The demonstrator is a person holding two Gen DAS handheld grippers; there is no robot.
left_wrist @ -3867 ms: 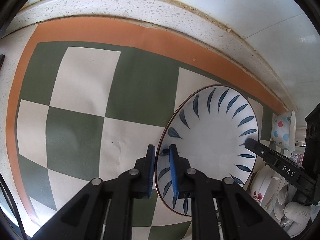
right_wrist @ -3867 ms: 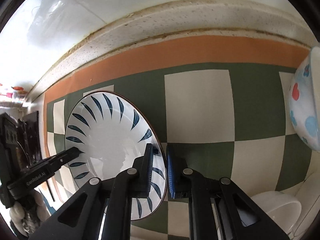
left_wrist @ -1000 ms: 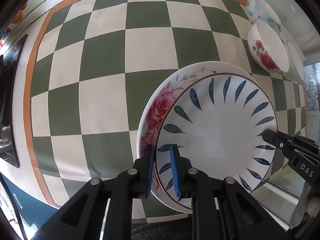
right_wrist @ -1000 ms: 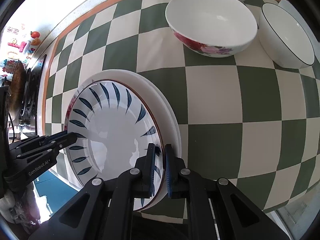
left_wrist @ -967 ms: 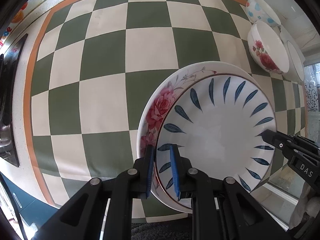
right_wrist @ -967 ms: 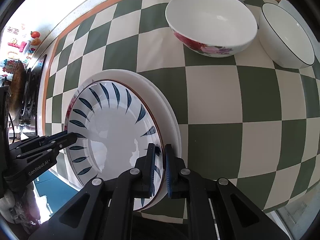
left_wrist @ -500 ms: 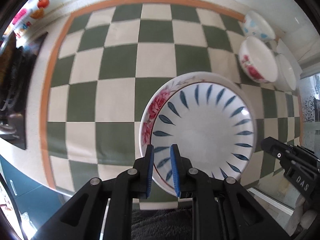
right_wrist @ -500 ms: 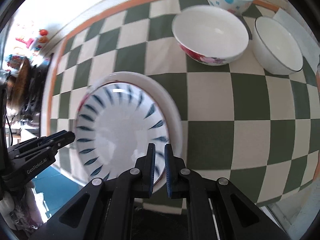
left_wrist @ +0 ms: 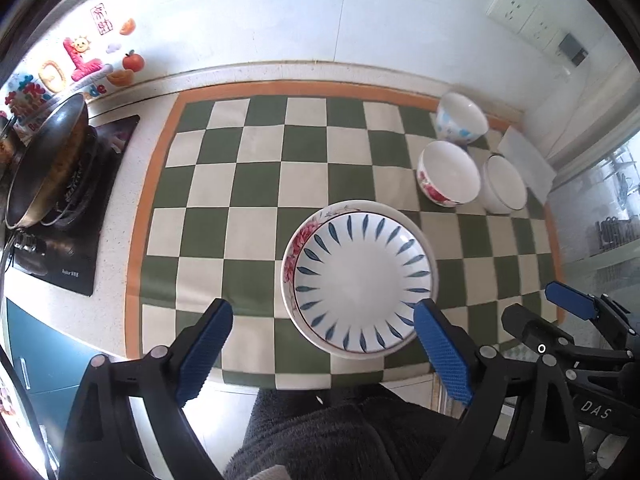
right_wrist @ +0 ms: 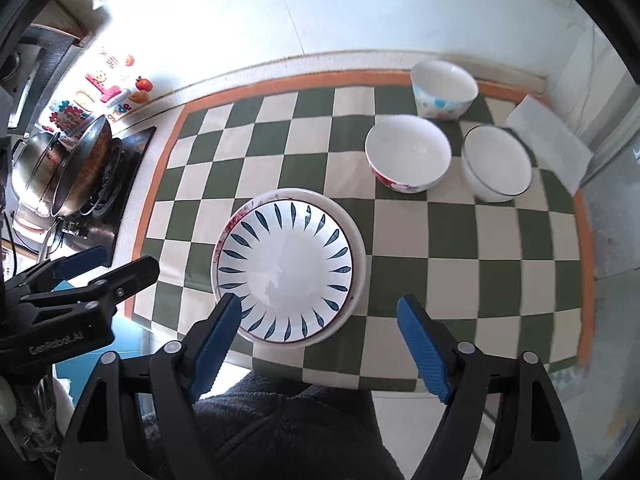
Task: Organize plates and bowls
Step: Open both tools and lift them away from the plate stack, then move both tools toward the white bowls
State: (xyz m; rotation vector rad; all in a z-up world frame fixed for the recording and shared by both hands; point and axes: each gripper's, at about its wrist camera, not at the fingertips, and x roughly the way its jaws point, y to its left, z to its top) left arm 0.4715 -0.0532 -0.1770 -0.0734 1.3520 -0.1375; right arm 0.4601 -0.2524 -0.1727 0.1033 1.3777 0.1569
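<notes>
Released and lifted away since a second ago: left gripper [left_wrist: 324, 346] and right gripper [right_wrist: 320, 344], jaws opening, empty. Blue-leaf plate [left_wrist: 362, 280] stacked on rose plate [left_wrist: 298, 240], seemingly off-centre, on checkered mat [left_wrist: 256, 184].

Home kitchen: wok [left_wrist: 44, 168] on hob [left_wrist: 76, 216], tiled wall [left_wrist: 320, 12], checkered counter mat [left_wrist: 256, 184].

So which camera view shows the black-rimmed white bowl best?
The right wrist view: the black-rimmed white bowl appears large there, with its full rim and inside visible. In the left wrist view it is smaller, near the edge, beside the rose bowl.
</notes>
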